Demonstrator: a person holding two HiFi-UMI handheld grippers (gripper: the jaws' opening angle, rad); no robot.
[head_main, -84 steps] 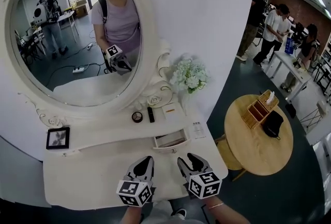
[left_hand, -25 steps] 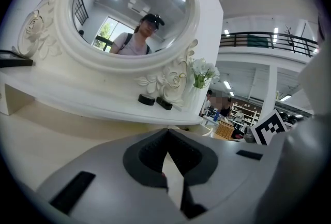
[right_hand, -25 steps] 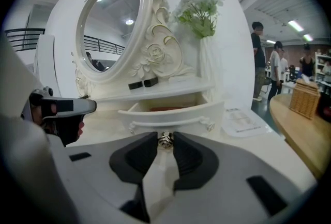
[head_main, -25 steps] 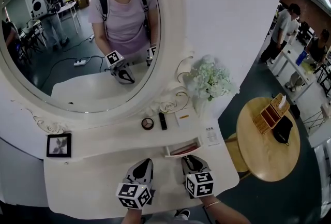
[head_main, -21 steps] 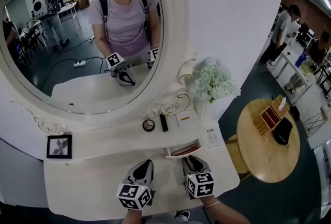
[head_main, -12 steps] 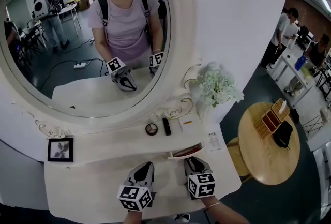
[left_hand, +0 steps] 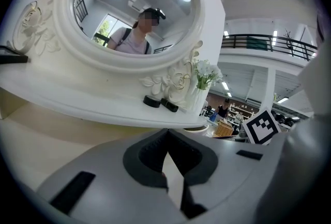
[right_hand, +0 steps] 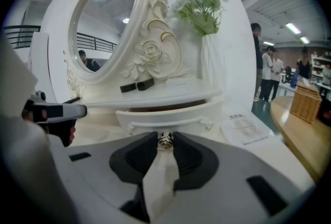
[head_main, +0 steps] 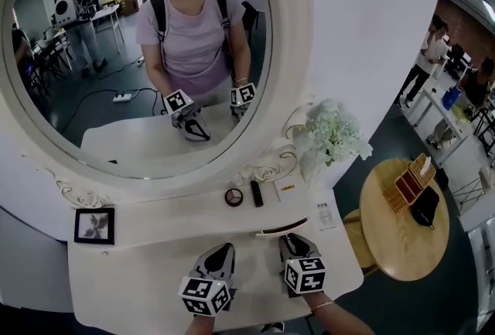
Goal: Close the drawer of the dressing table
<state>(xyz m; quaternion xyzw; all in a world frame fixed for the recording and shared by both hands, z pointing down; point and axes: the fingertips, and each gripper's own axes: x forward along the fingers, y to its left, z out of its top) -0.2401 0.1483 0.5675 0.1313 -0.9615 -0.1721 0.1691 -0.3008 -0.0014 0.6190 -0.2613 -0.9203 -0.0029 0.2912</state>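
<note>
The right tool (head_main: 293, 242) is pinching the small metal knob (right_hand: 165, 140) at the middle of the drawer (right_hand: 170, 113). In the right gripper view the knob sits between the two dark pads, which stand a little apart to take it. The left tool (left_hand: 166, 136) has its tips pressed together on nothing and hovers over the bare white table (head_main: 131, 271) at lower centre of the head view, well left of the drawer.

The drawer is nearly home. In the head view only a thin dark slit shows under the shelf (head_main: 178, 211), just above the right tool. In the right gripper view the curved white front stands slightly proud, with a narrow brown gap along its top edge.

To finish well, I judge the push should run straight along the drawer's travel, centred on the knob, so the front goes in square and neither end binds. The force should be light and even. The compact (head_main: 233, 196) and black tube (head_main: 257, 193) on the shelf above, and the vase of flowers (head_main: 334, 141) to the right, could be shaken by a slam. The pinch should open only once the gap has gone. The paper card (head_main: 325, 216) lies just right of the drawer, clear of its path.
</note>
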